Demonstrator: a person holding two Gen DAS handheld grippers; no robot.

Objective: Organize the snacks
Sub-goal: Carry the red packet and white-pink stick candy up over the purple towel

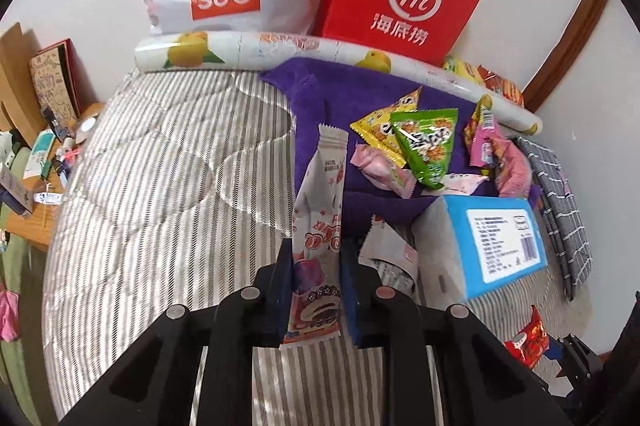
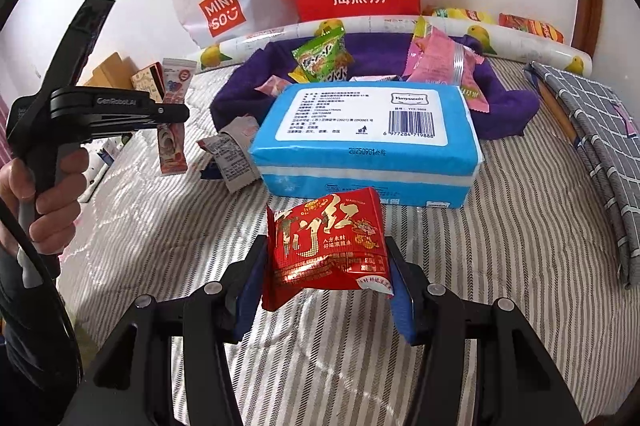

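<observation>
**newbie:** Why's your left tongs point(image 1: 316, 290) pinching that long white pastry bar wrapper point(image 1: 318, 222) by its bottom end?

**regular:** Guessing it's so the bar hangs upright, clear of the striped bed point(image 1: 160, 166), ready to drop onto the purple towel point(image 1: 320, 106) where the other snacks sit. Your right tongs point(image 2: 326, 266) are clamped on the red snack packet point(image 2: 326, 242), hovering just in front of the blue tissue pack point(image 2: 360, 134) for the same reason, I'd say.

Both views bright, evenly lit; sunlit patches on striped bed cover point(image 1: 160, 166); glare on red foil packet point(image 2: 326, 242); strong fisheye bending, dark vignette at corners; slight edge blur
</observation>
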